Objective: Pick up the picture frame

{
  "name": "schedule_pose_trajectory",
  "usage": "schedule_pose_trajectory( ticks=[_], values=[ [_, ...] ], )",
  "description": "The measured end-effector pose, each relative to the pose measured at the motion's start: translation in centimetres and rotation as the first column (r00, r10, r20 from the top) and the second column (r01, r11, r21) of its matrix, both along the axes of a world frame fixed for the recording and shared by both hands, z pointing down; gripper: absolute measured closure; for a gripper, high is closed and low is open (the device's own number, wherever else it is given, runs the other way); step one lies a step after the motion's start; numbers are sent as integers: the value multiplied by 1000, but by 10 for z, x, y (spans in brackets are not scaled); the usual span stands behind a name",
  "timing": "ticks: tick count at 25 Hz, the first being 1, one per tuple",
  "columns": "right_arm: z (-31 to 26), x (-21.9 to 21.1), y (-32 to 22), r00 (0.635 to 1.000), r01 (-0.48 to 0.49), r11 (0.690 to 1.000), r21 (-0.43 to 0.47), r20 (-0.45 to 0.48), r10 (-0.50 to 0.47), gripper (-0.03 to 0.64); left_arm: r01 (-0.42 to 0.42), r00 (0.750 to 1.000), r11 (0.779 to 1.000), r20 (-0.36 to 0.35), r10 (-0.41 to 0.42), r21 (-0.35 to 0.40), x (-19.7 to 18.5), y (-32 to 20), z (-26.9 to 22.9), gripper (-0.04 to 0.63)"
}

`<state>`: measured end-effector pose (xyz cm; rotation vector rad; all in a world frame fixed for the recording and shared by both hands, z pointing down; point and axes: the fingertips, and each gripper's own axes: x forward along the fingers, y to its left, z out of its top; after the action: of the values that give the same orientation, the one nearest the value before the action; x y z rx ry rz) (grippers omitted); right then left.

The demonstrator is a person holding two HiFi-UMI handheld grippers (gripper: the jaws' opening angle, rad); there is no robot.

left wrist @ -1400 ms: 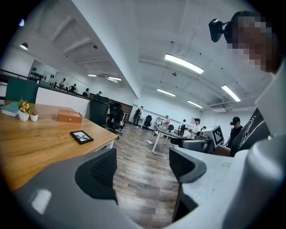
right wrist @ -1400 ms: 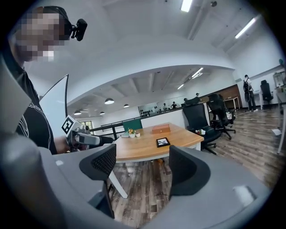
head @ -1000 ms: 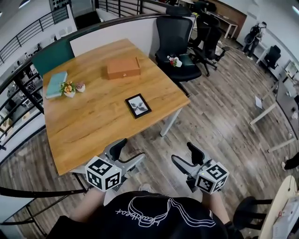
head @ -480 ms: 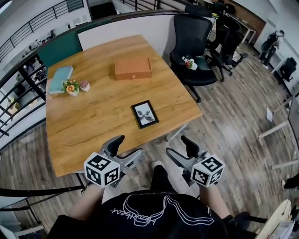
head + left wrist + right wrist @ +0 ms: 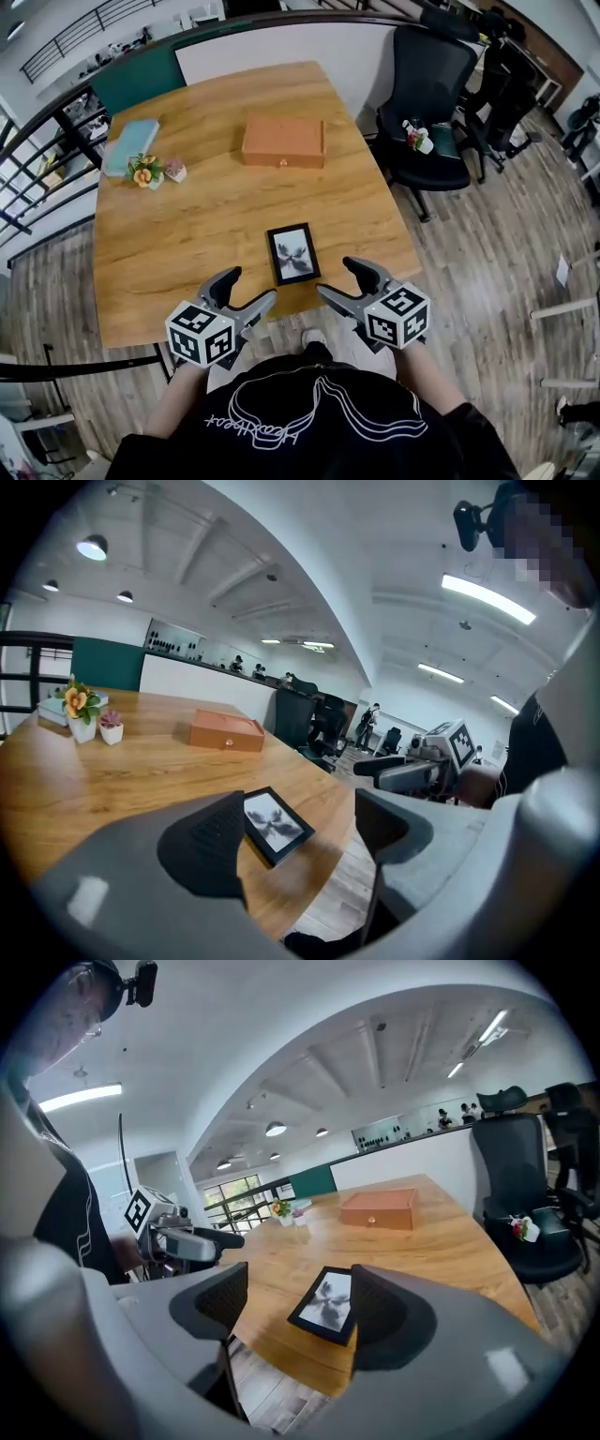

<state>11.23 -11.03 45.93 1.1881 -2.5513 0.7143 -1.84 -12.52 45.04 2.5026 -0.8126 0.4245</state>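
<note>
The black picture frame [image 5: 293,253] with a grey print lies flat on the wooden table [image 5: 187,244], close to its near edge. My left gripper [image 5: 248,286] hangs open just off the table edge, to the frame's lower left. On the frame's lower right my right gripper [image 5: 337,278] is open too, nothing between its jaws. In the left gripper view the picture frame [image 5: 274,823] shows between the spread jaws of the left gripper [image 5: 298,832]. The right gripper view has the picture frame [image 5: 326,1304] ahead of the right gripper [image 5: 298,1305]. Neither gripper touches it.
An orange box [image 5: 283,142] sits at mid-table behind the frame. Two small potted plants [image 5: 150,172] and a teal book [image 5: 131,147] are at the far left. A black office chair [image 5: 427,103] stands off the table's right side. Railing runs along the left.
The person has stepped up to the table. Both grippers have moved forward and closer together, from over the floor to the table edge either side of the frame. Both stay open.
</note>
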Motion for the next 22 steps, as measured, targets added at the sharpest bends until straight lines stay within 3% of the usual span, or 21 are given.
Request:
schedule_pose_trajectory(
  ticks=[6,11,22],
  values=[
    [42,-1,-53,997,79,992,-96,15,-78,282,118,993,992,29,-117,-35,4,-27,25,239],
    [84,-12,-74,978,198,965,-171,-27,-205,284,183,982,982,55,-180,-43,5,-38,40,239],
    [141,-8,-97,970,126,947,-296,-164,-180,329,303,950,950,102,-294,-76,-28,-49,64,239]
  ],
)
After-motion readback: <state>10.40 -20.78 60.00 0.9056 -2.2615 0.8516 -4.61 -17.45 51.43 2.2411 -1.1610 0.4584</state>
